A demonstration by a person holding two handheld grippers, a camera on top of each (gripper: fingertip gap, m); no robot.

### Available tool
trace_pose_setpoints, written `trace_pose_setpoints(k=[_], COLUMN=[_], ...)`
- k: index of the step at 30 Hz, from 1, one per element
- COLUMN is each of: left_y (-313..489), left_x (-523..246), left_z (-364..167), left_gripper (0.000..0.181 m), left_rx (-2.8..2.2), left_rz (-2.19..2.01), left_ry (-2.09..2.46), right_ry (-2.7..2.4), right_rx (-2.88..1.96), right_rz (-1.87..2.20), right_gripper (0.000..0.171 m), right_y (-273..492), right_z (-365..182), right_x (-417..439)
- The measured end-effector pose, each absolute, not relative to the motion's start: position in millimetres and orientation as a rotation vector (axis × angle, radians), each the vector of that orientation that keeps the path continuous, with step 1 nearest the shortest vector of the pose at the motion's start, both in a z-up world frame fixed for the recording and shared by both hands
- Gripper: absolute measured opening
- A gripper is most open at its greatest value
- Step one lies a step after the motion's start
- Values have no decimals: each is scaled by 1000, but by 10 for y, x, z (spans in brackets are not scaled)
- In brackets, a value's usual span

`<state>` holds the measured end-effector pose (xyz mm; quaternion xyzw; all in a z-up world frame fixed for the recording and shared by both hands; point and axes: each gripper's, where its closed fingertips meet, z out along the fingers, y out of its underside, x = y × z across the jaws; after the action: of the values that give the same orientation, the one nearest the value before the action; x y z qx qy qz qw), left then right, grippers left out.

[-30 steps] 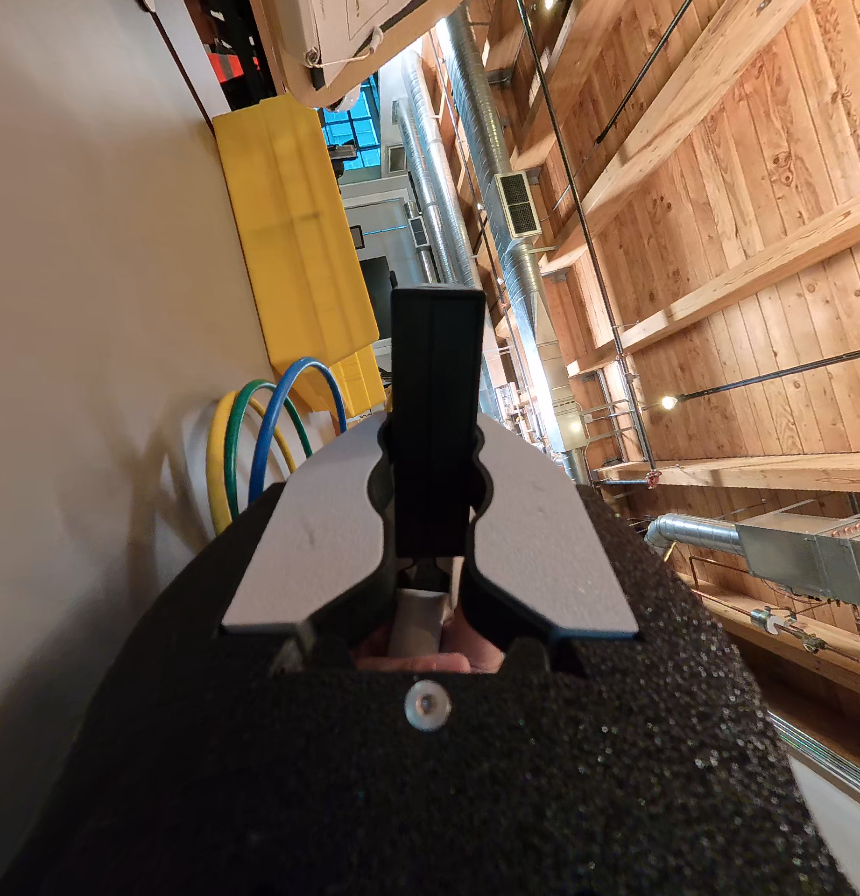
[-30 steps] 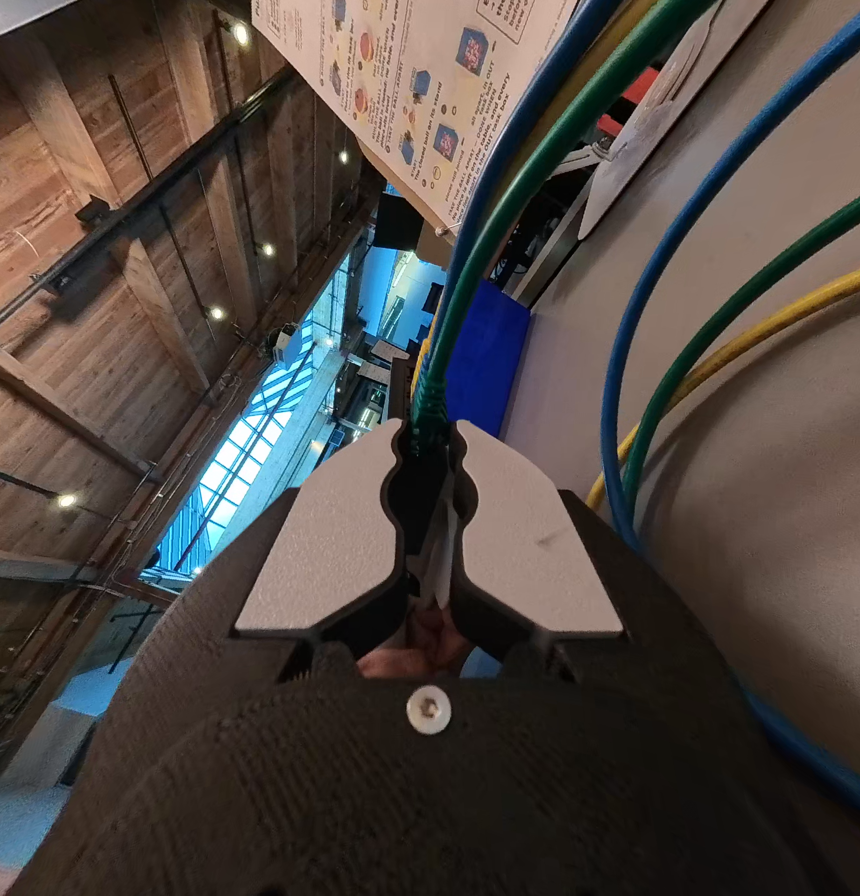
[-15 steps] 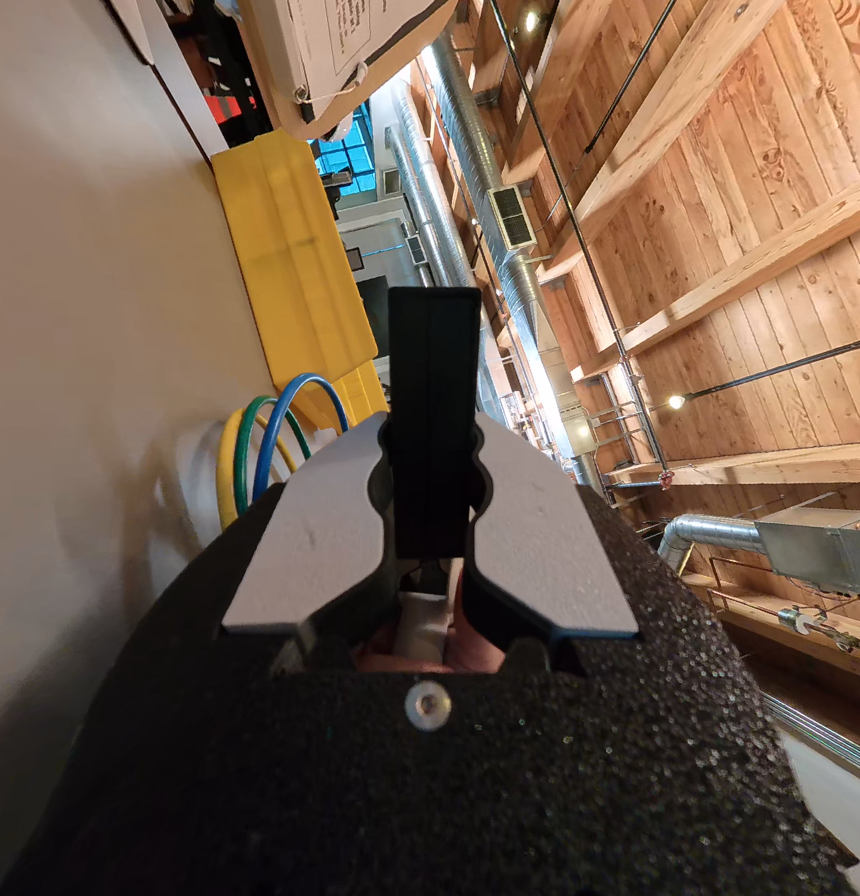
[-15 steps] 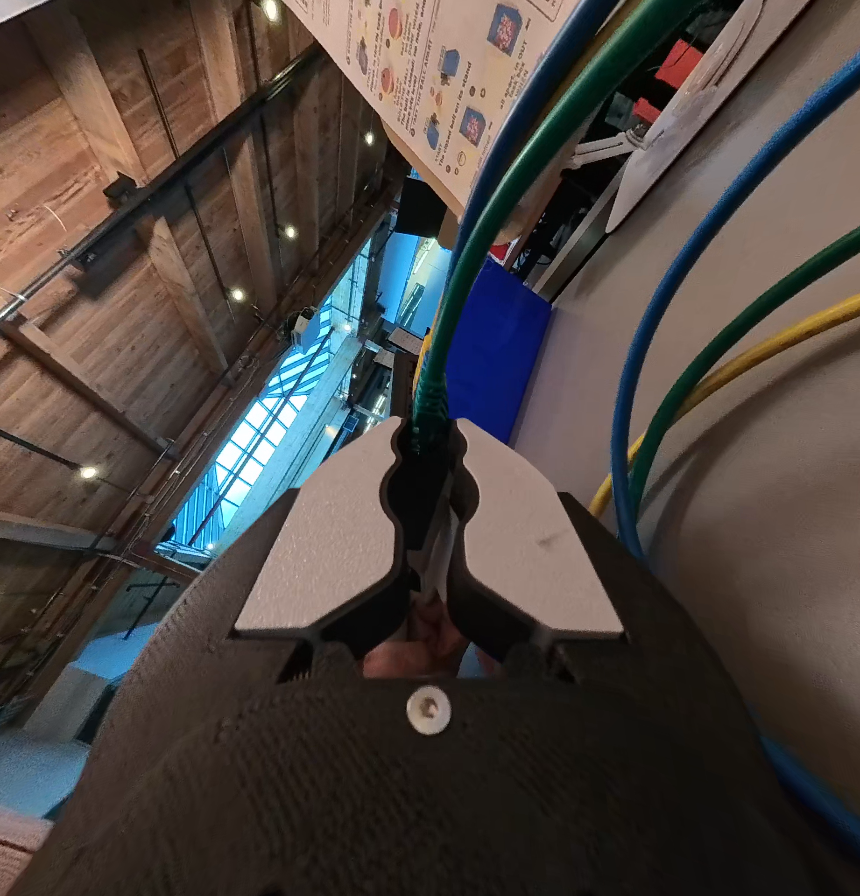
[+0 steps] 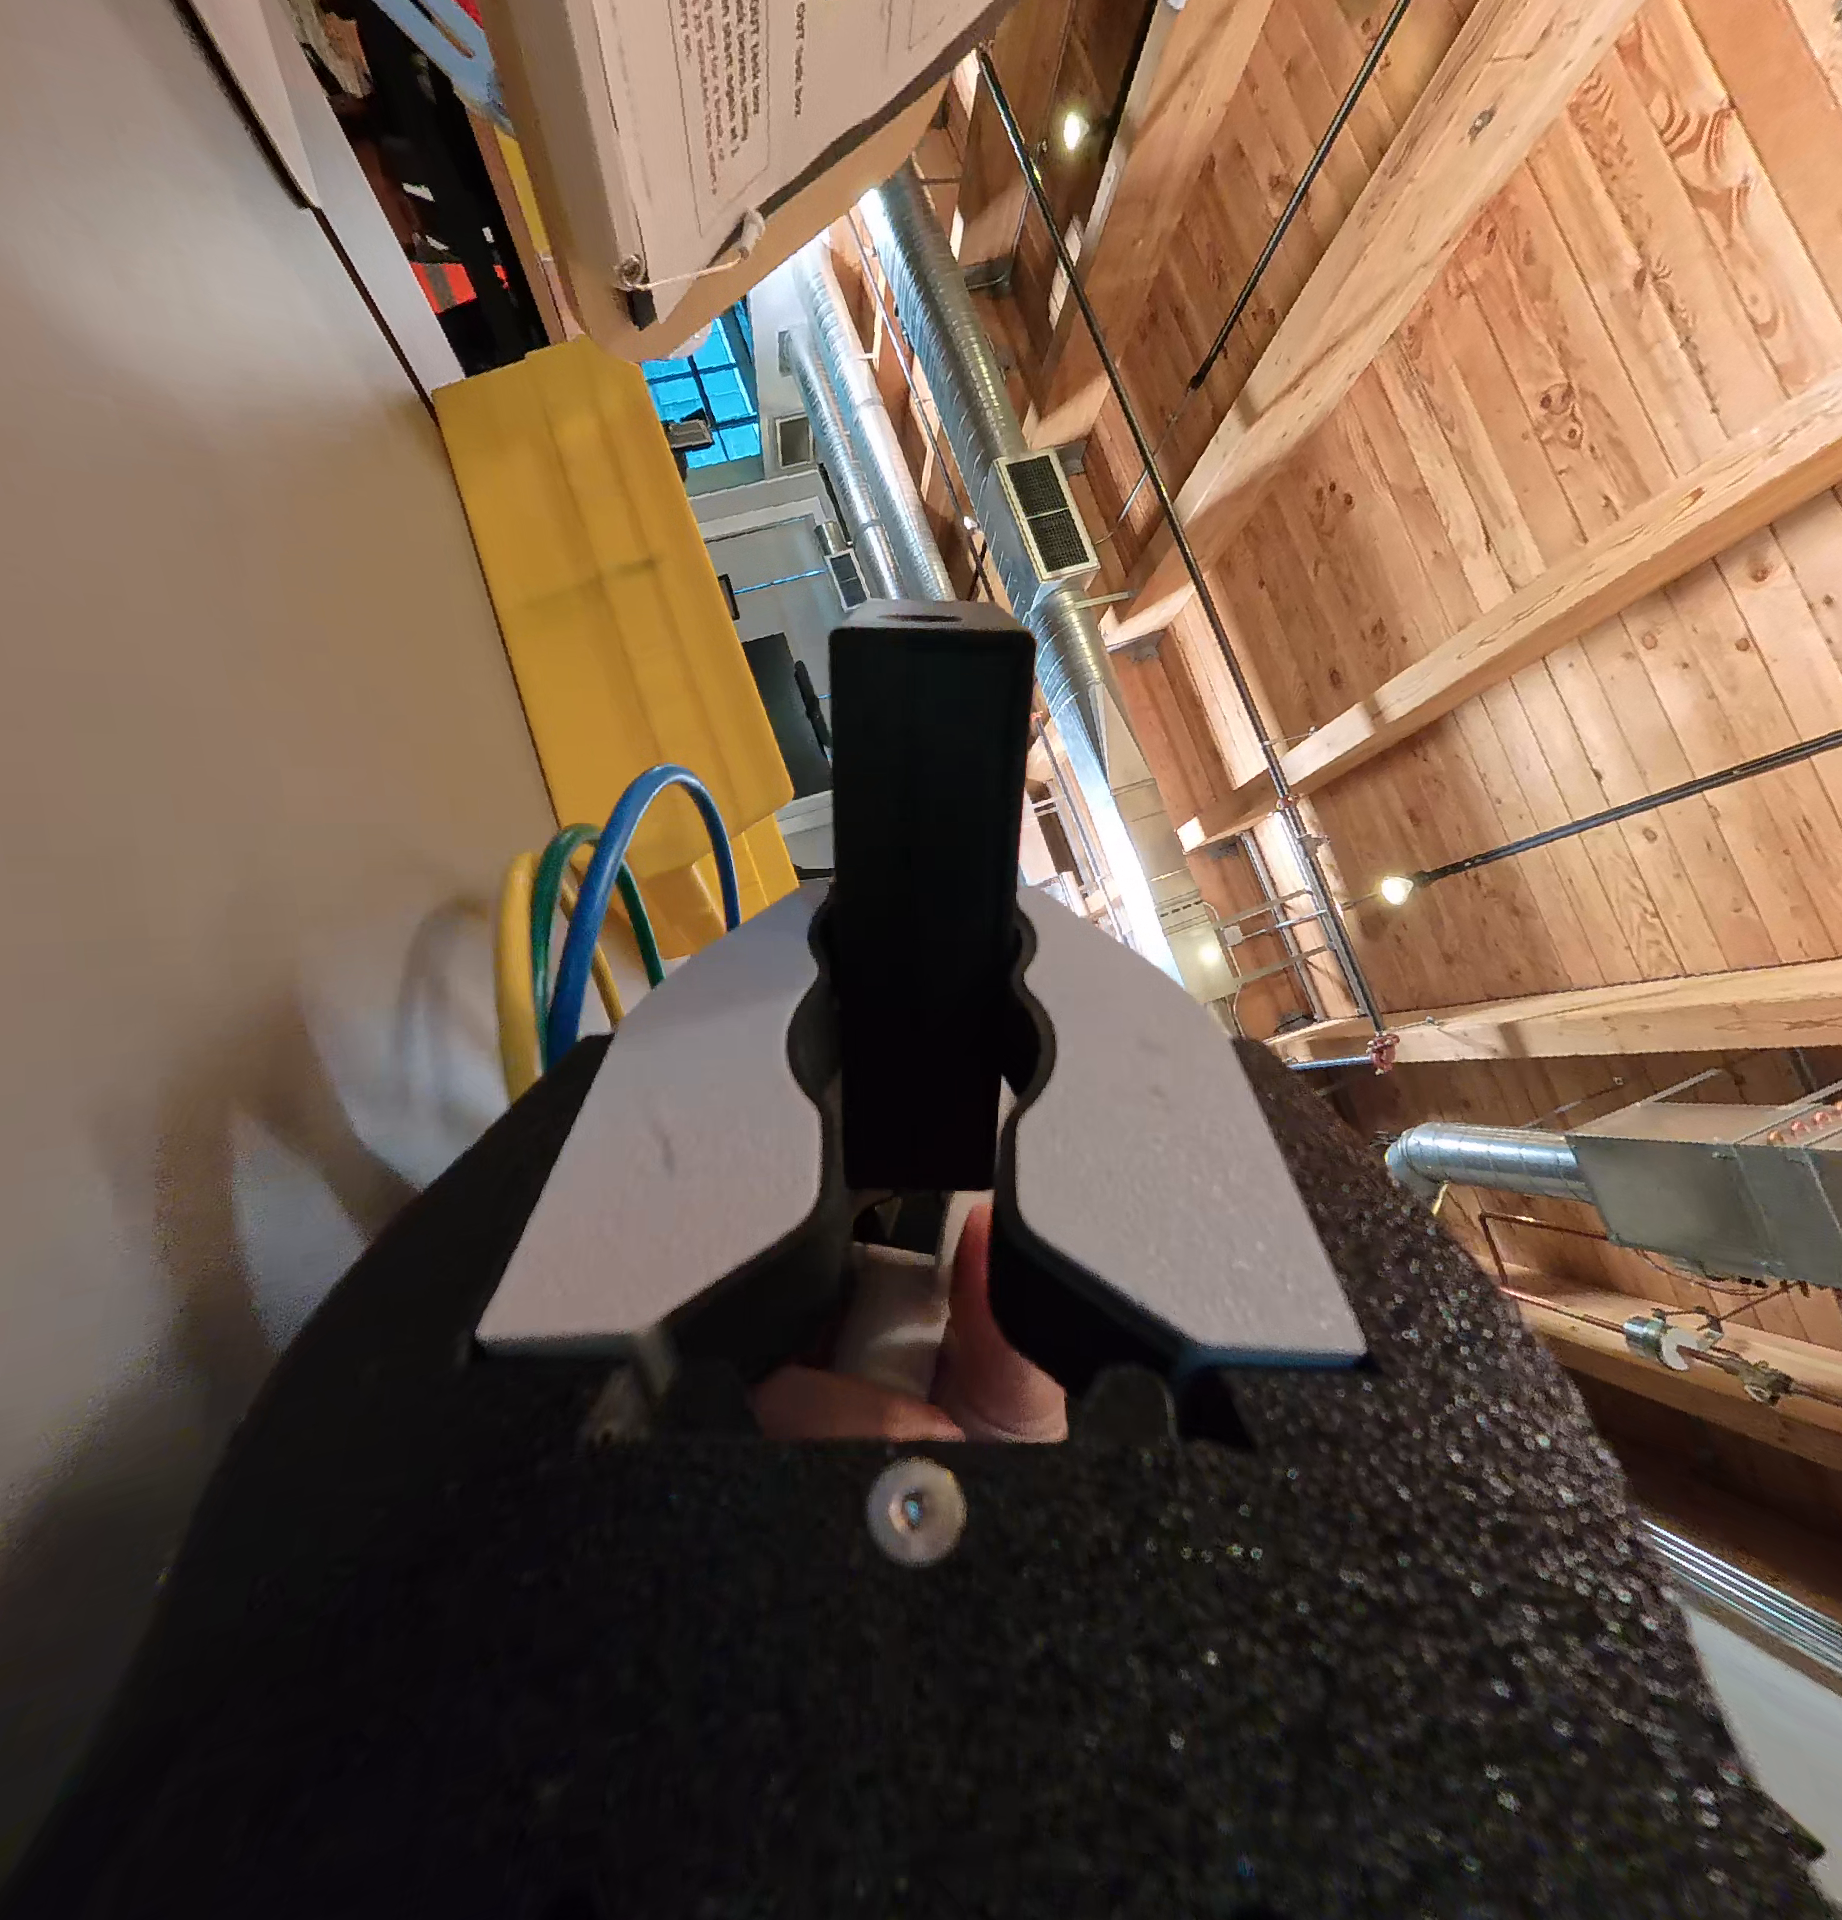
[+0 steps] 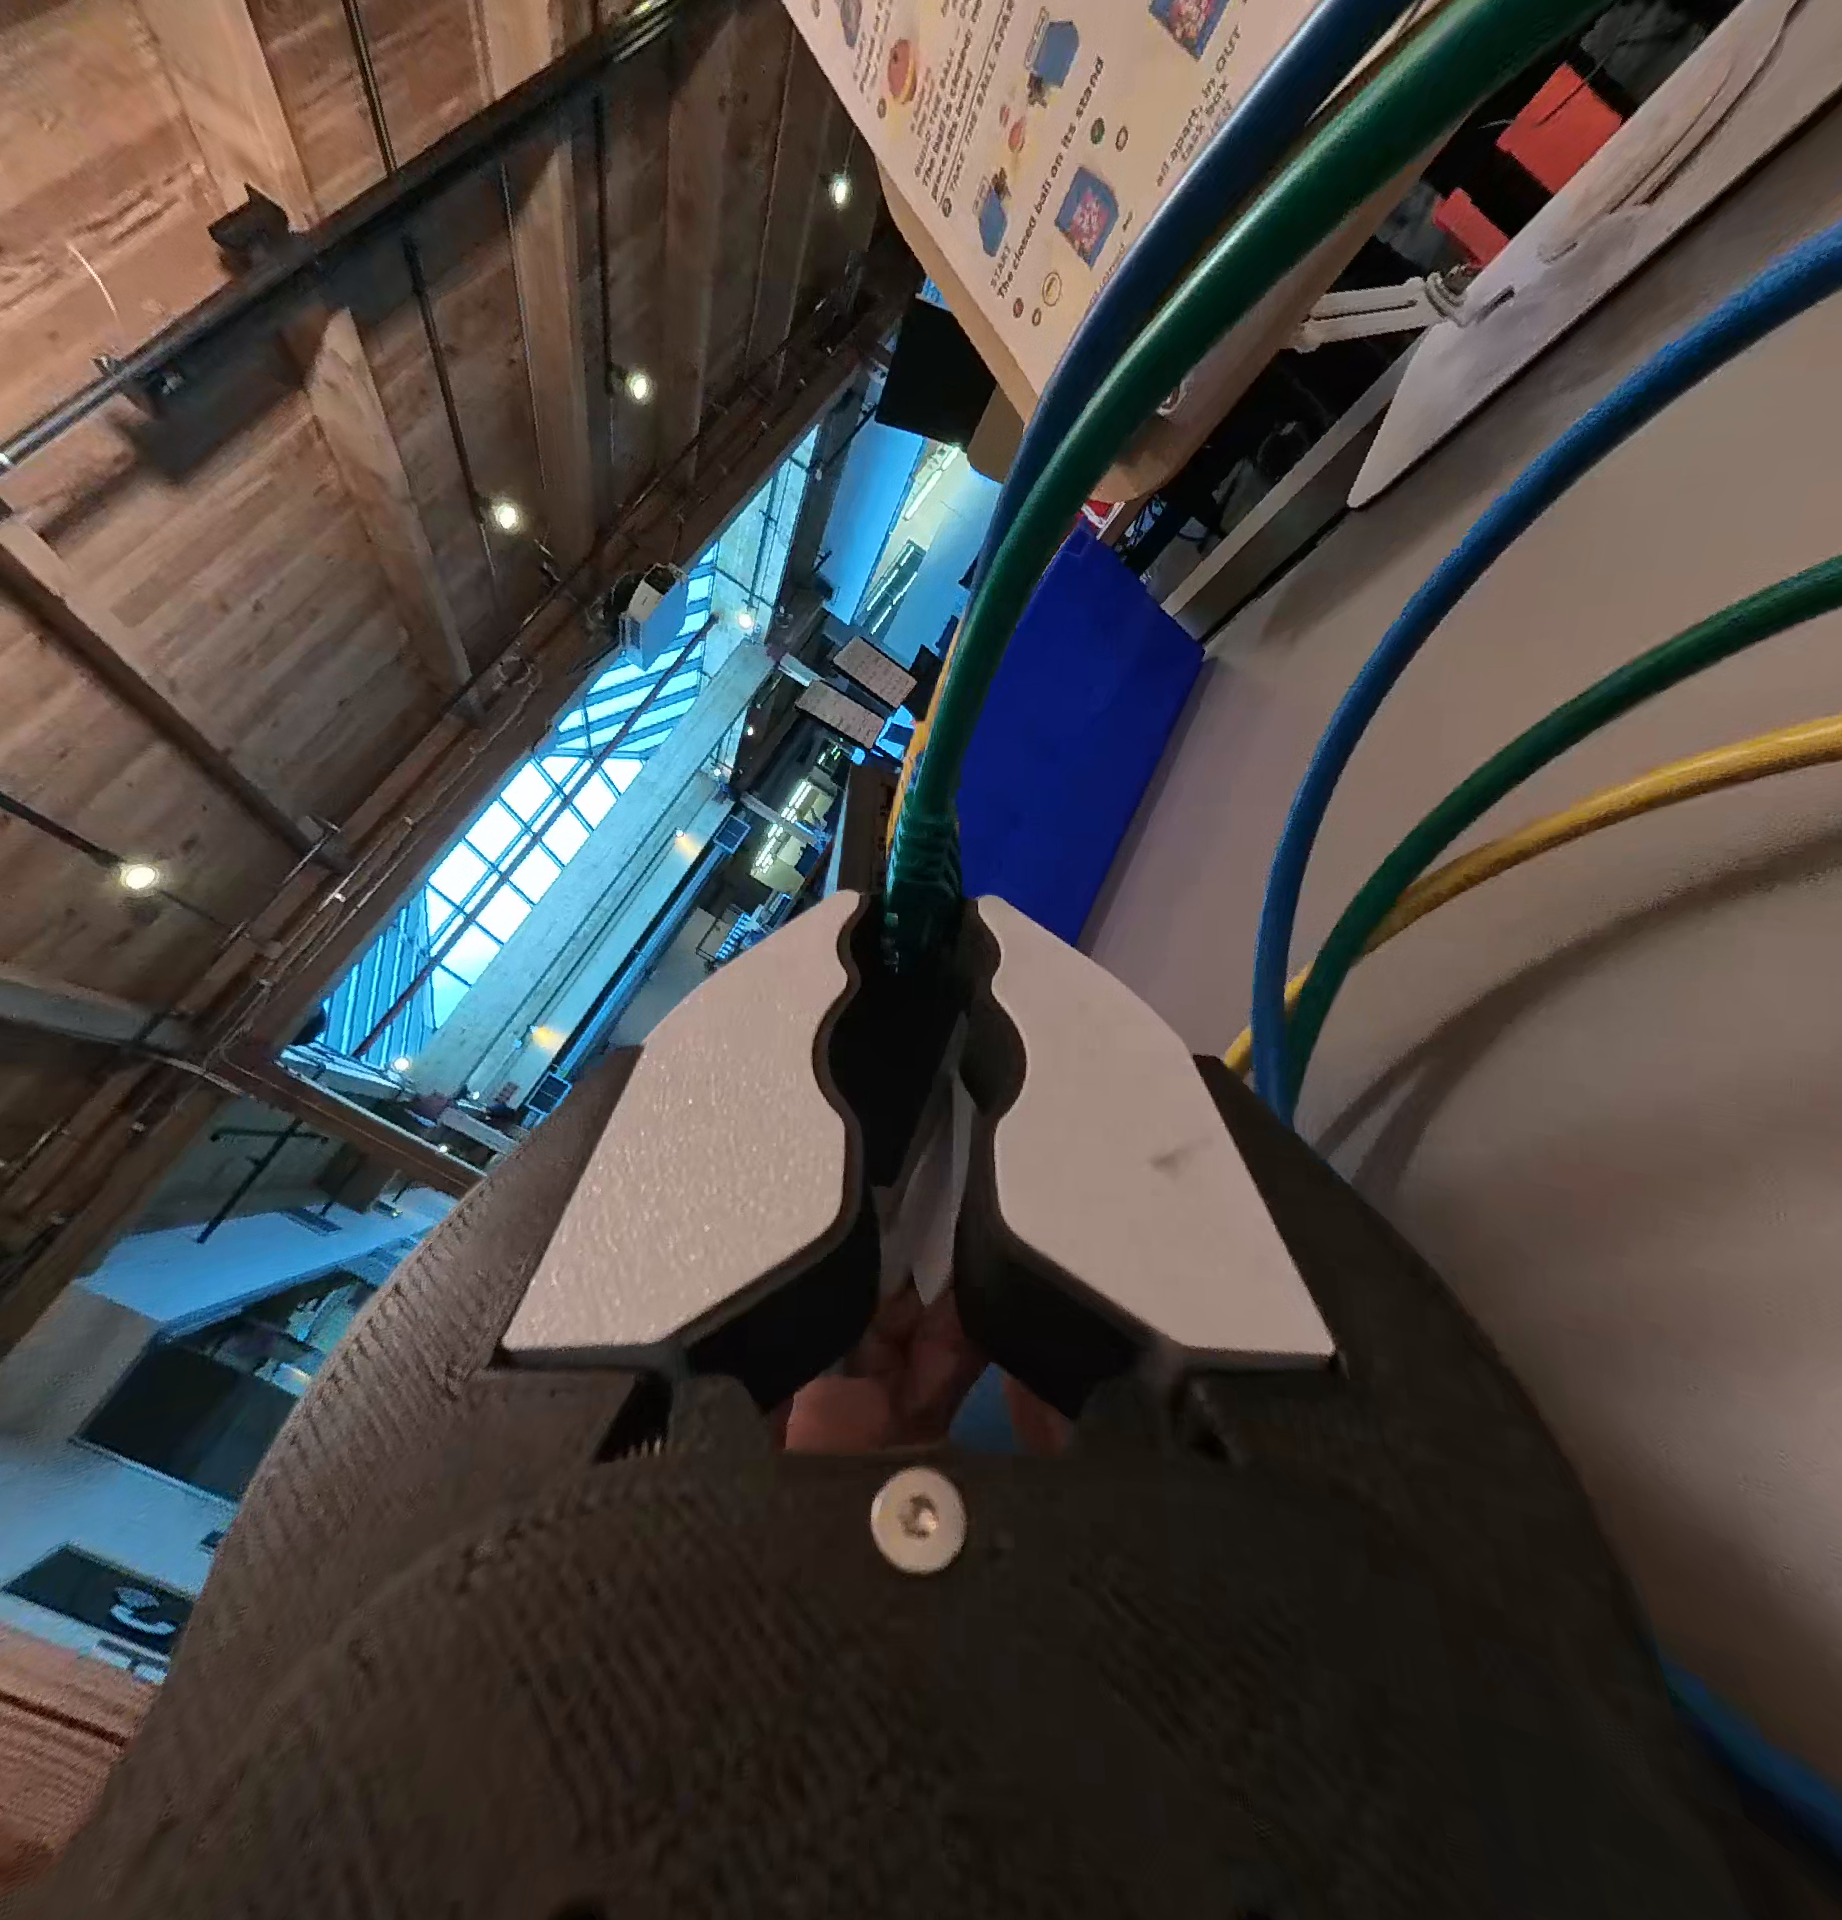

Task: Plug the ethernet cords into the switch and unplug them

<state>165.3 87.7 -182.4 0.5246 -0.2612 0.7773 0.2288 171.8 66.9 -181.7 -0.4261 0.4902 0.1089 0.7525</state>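
Left wrist view, from left: beige table top (image 5: 200, 675), then loops of three cords, yellow cord (image 5: 510, 966), green cord (image 5: 545, 883) and blue cord (image 5: 626, 842), standing up beside a yellow bin (image 5: 605, 592). In the middle the left gripper (image 5: 922, 940) is clamped tight on the switch (image 5: 927, 883), a black box that stands up between the grey fingers (image 5: 688, 1122); both sides of it touch the pads. Top middle hangs a cardboard sign (image 5: 709, 135) w/ printed text, not given here. Right side: wood ceiling (image 5: 1519, 520) and metal ducts.

Right wrist view: wood ceiling at left, then the right gripper (image 6: 917, 920), its jaws almost together, pinching the plug of the green cord (image 6: 922, 873) at the tips. Cannot tell if plug sits in a port; the switch is not clear here. Above is a printed sheet w/ coloured pictures. To the right a blue bin (image 6: 1073, 748), then blue, green and yellow cords curve over the table.
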Motion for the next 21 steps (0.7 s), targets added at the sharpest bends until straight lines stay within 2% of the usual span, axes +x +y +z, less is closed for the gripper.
trace_pose_setpoints(k=[4, 9, 13, 21], left_y=[890, 877, 882, 830], left_x=[1650, 1624, 1637, 1607], left_z=[-1811, -1731, -1780, -1780], left_gripper=[27, 27, 27, 27], left_rx=[1442, 1401, 1394, 1391], left_rz=[2145, 2249, 2124, 2040], left_ry=[-745, -988, -783, -728], right_ry=[1043, 996, 985, 919], right_rx=[-974, -961, -1018, -1150], right_rz=[240, 285, 239, 137], right_gripper=[16, 15, 15, 15], right_y=[685, 683, 694, 650], right_z=[-1806, -1720, -1740, -1724], right_x=[1718, 1711, 1727, 1731])
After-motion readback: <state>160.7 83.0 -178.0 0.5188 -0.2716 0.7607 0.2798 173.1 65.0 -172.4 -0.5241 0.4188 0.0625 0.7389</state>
